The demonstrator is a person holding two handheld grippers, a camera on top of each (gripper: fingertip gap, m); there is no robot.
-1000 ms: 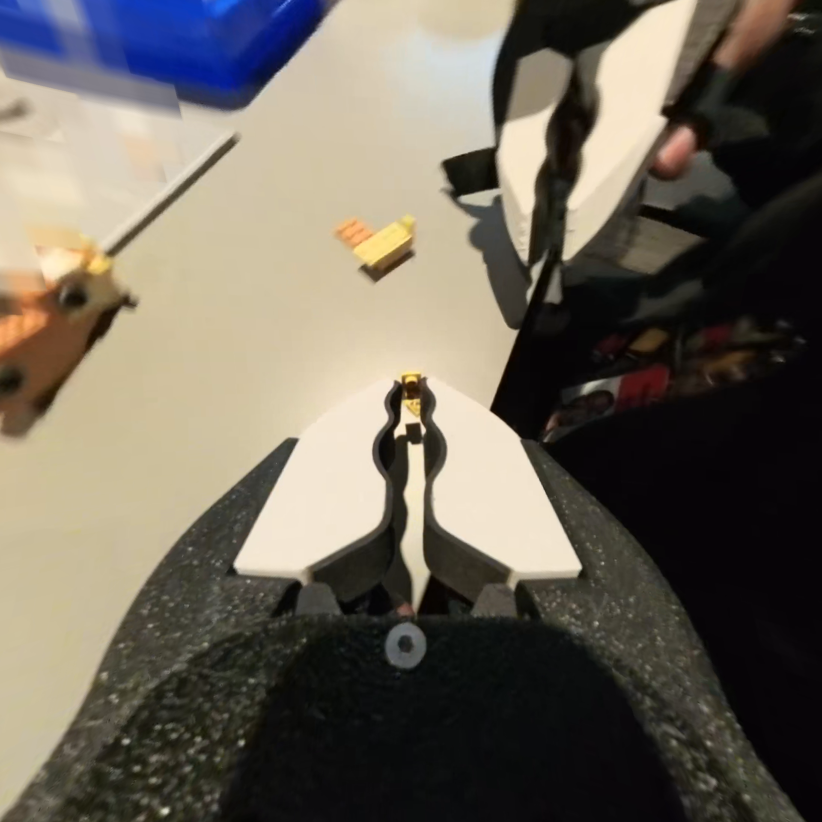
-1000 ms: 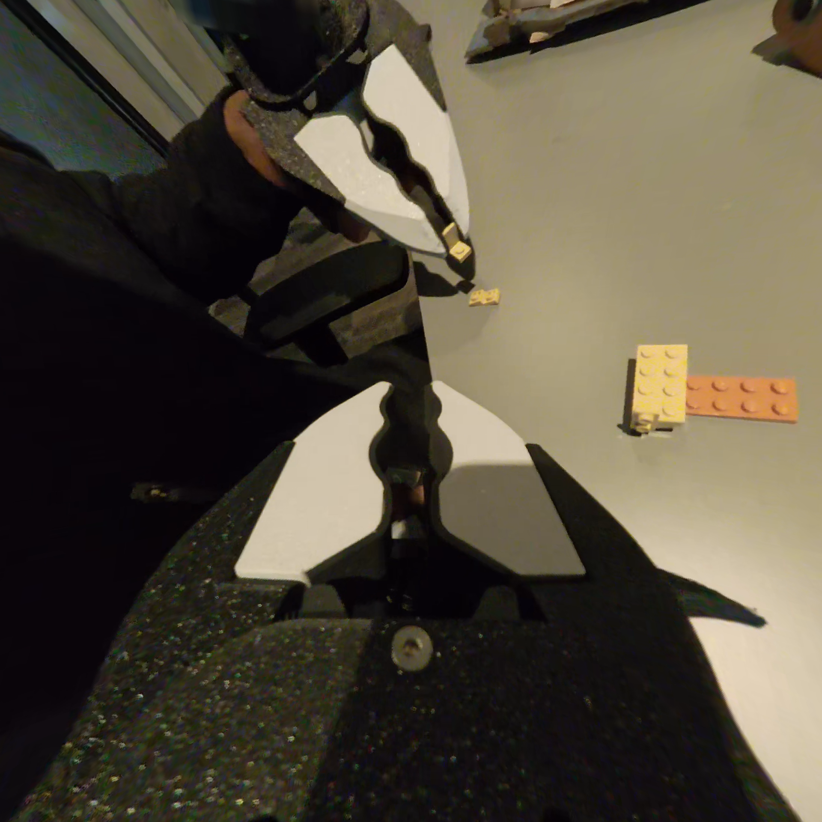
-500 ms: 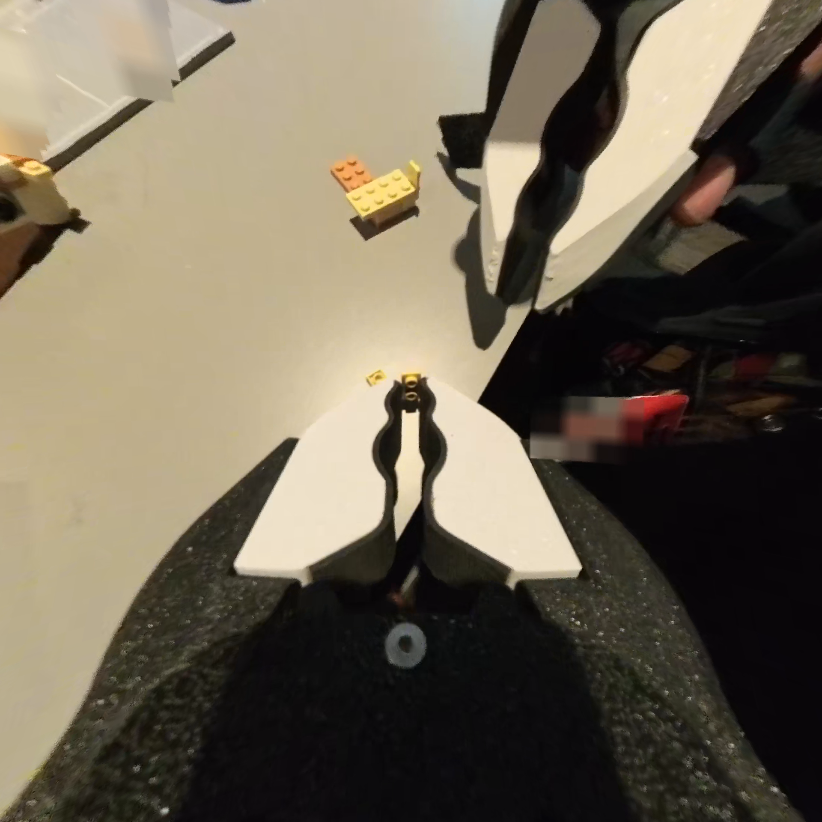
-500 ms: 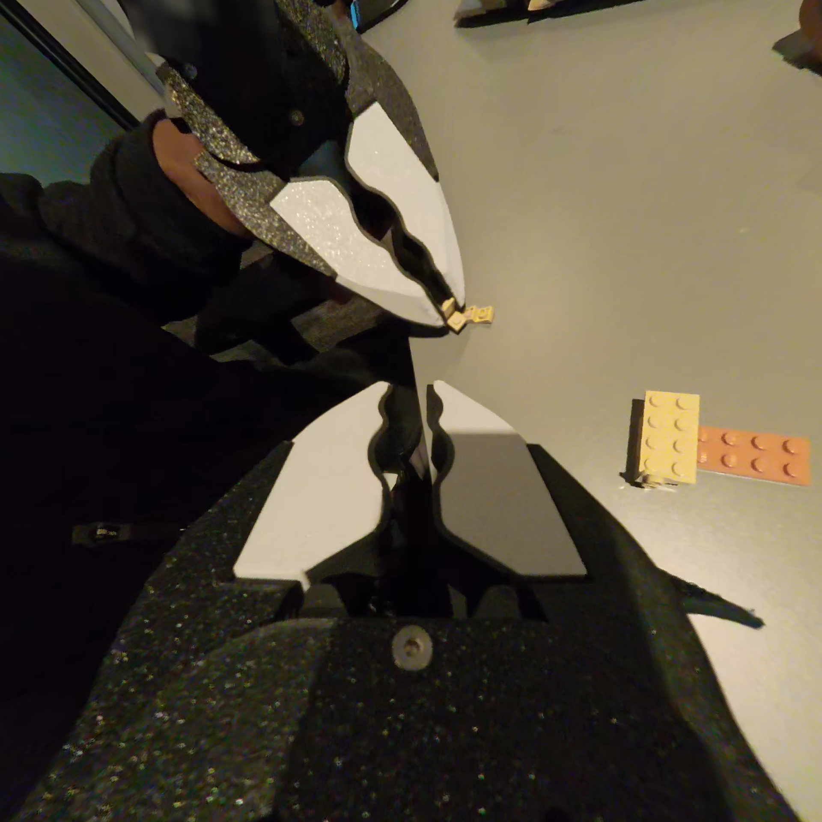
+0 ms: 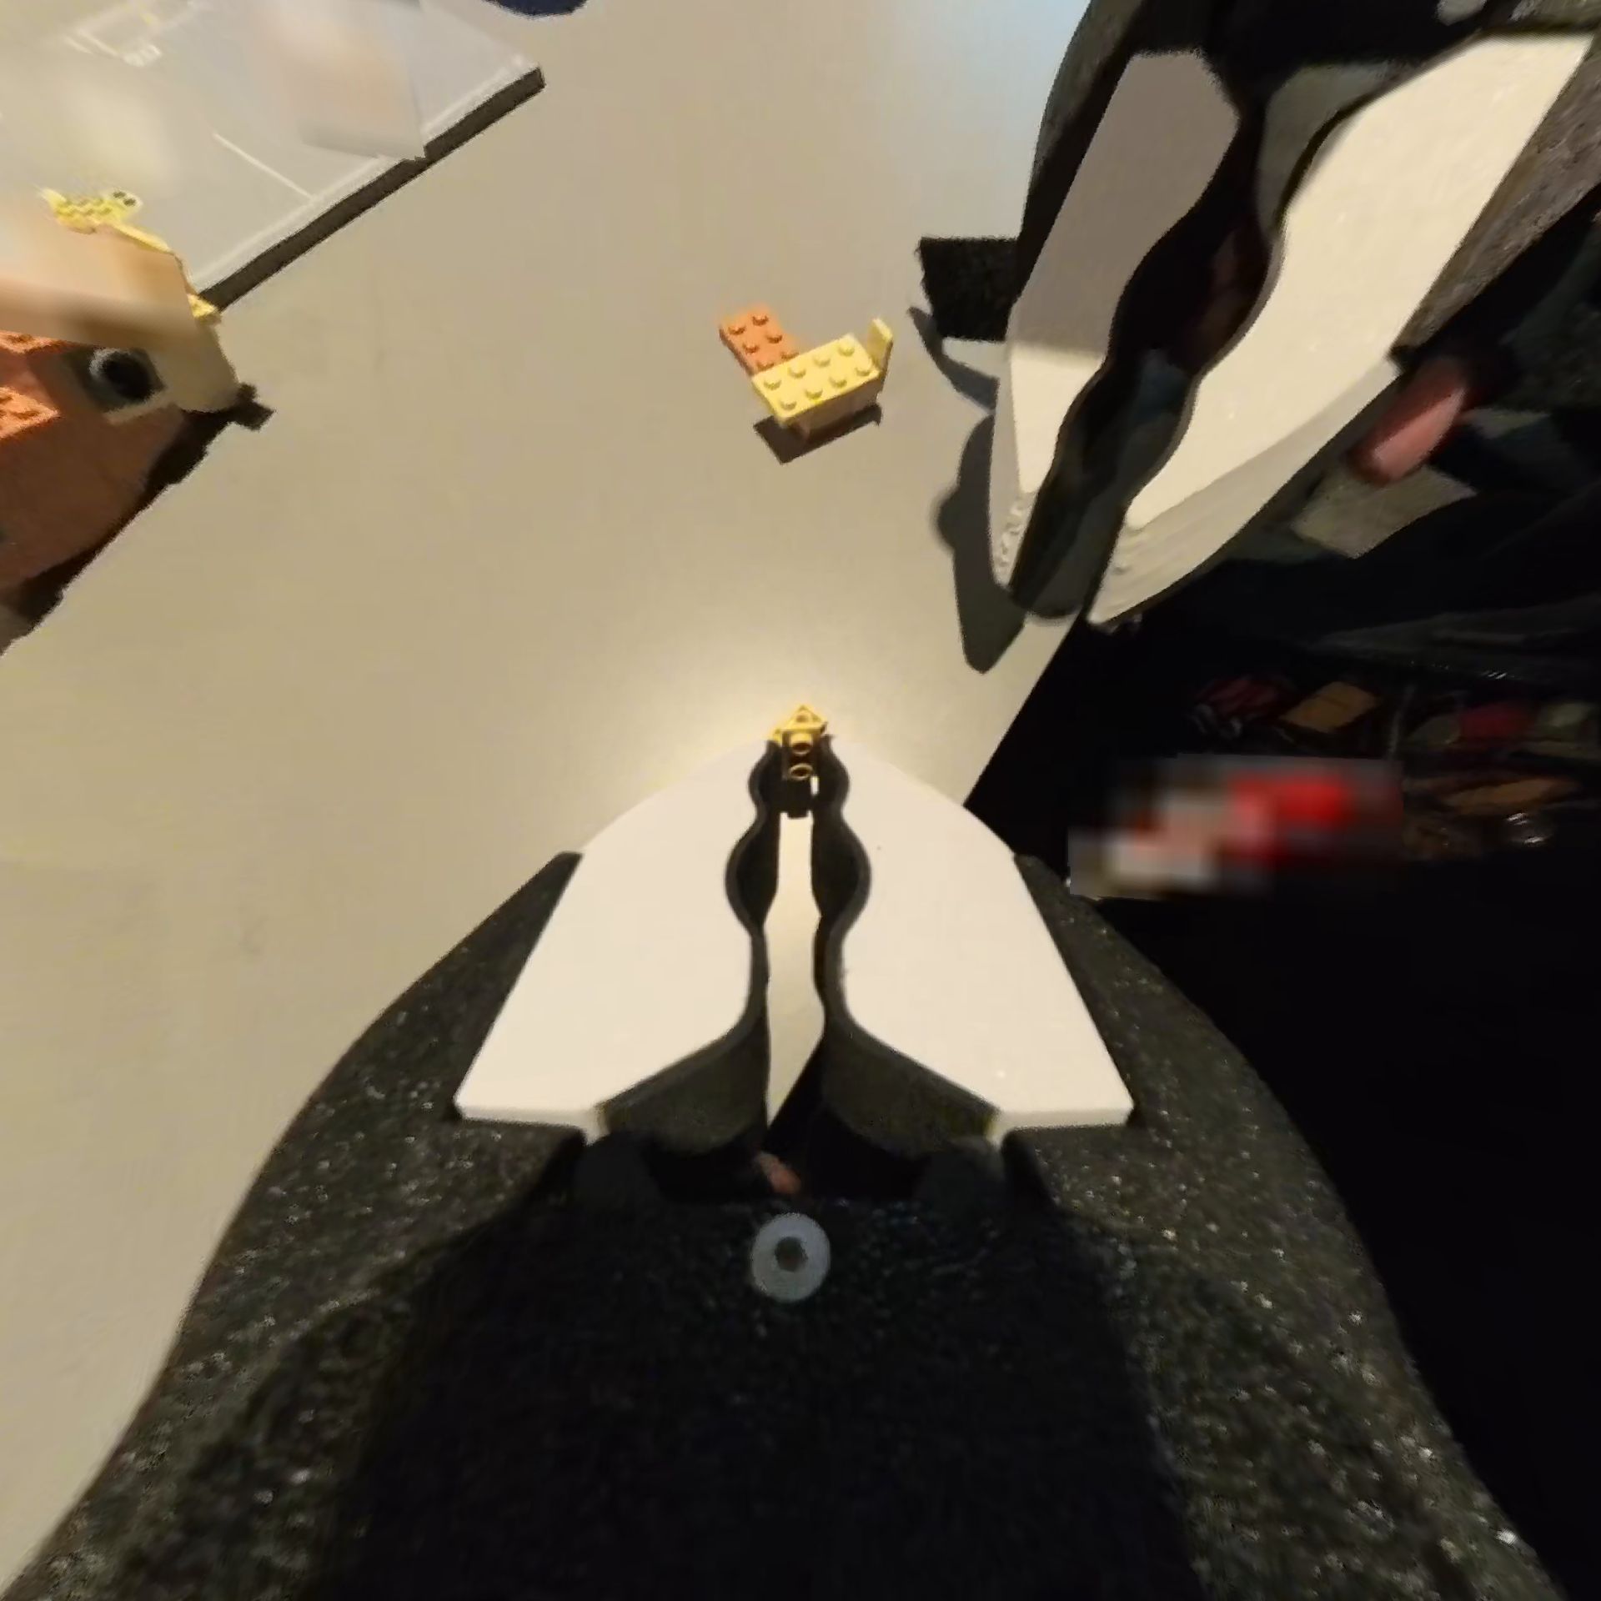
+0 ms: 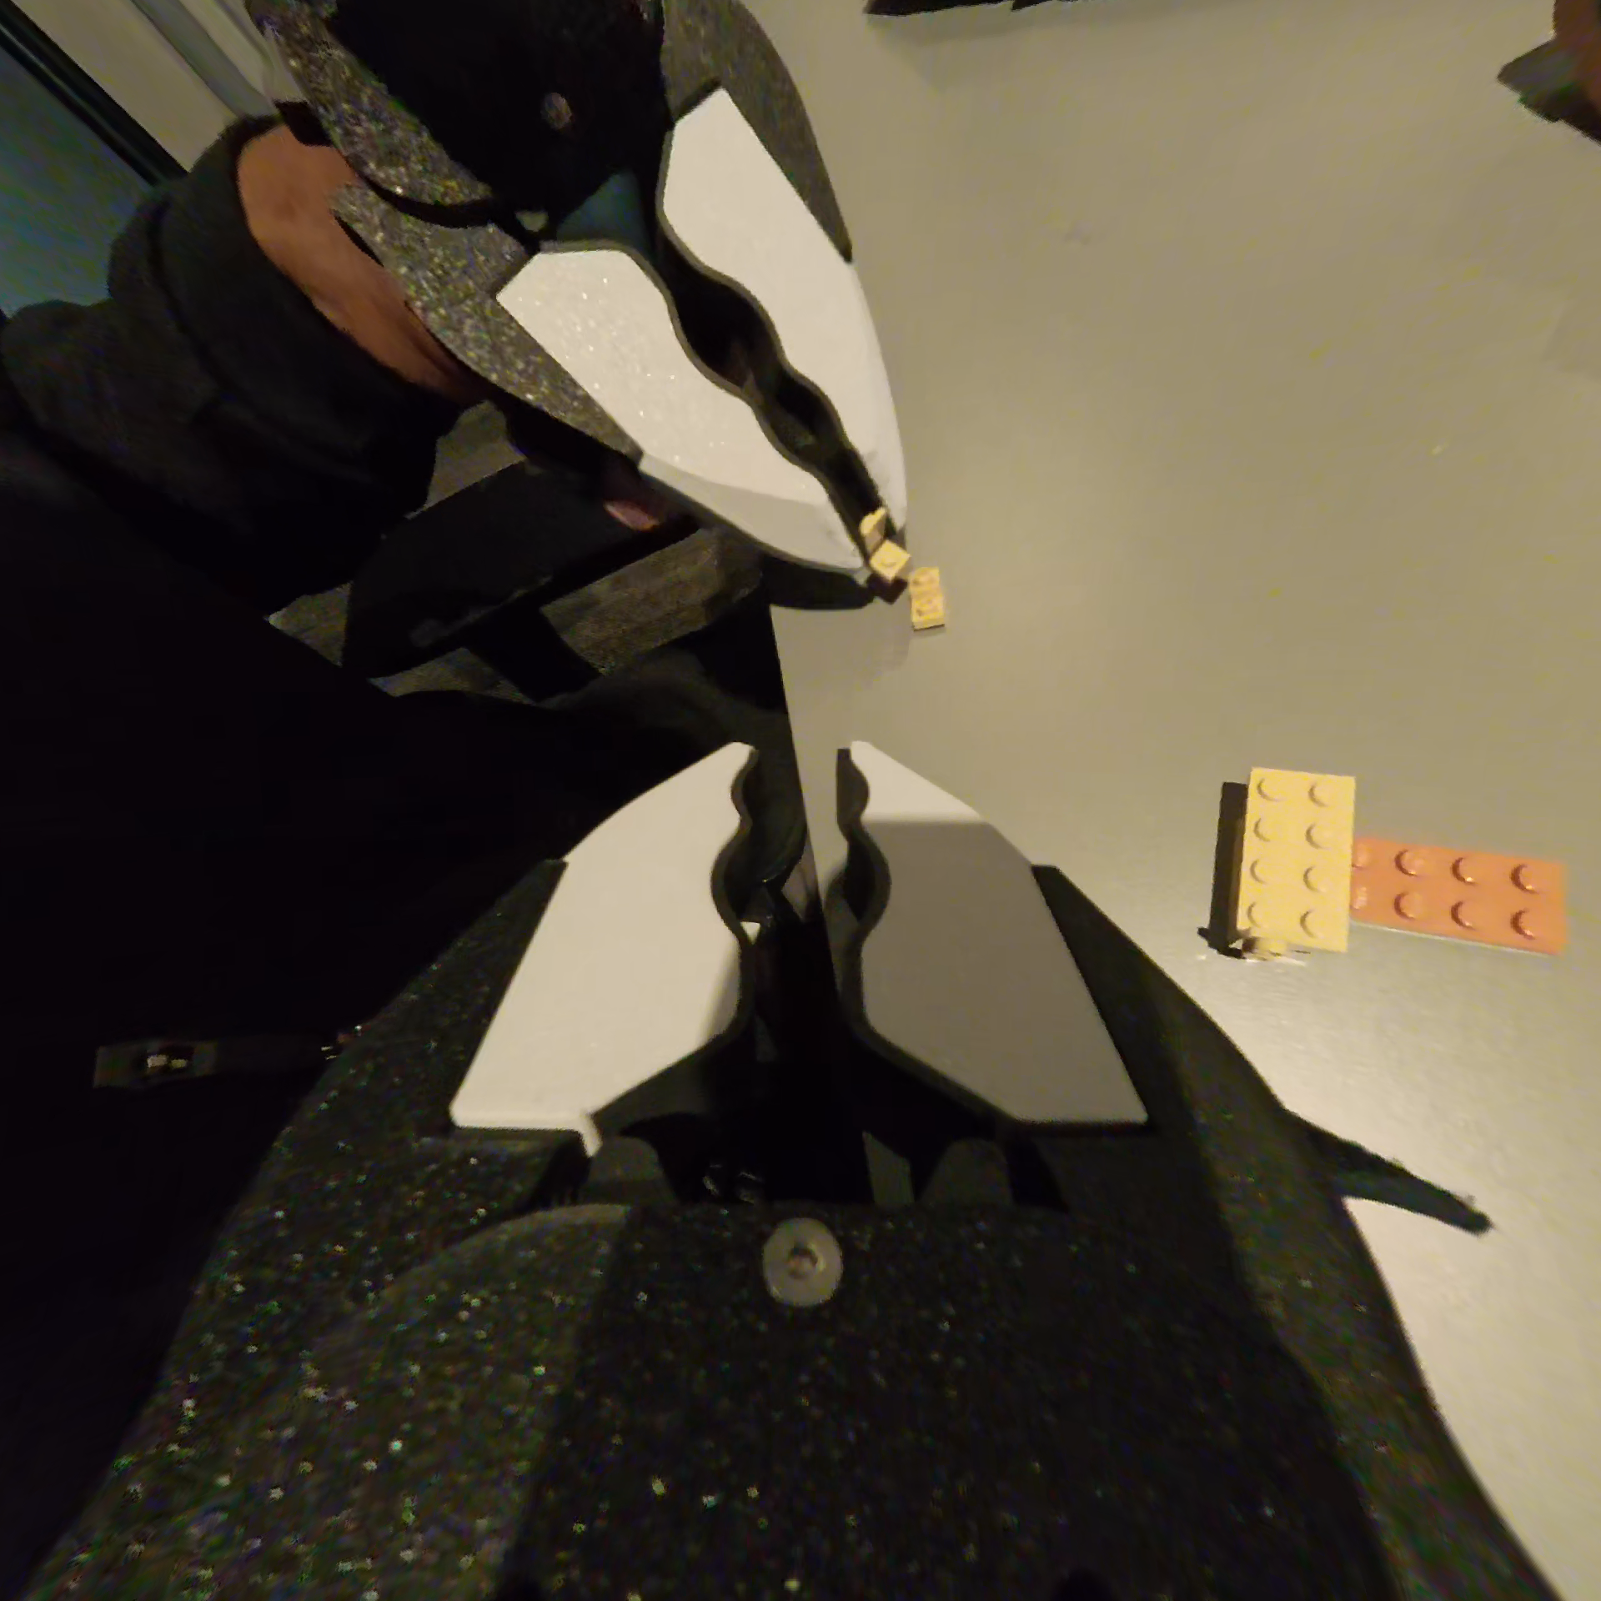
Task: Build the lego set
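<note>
Left tool [image 5: 801, 752] pinches small yellow piece [image 5: 799, 755] beside tiny plate [image 6: 928, 597].

It looked like an indoor hobby or office space: a plain pale worktop [image 5: 433, 693] carried loose toy bricks [image 5: 814, 381] and a clear sheet [image 5: 260, 113].

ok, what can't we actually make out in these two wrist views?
- Small yellow piece in the left gripper: too small to tell its shape; the jaws cover its sides in the left wrist view.
- Contact between that piece and the tan plate on the table: unclear in either view.
- Orange build: cut by the left edge, blurred.
- Right gripper: jaws slightly apart, nothing seen between them.
</note>
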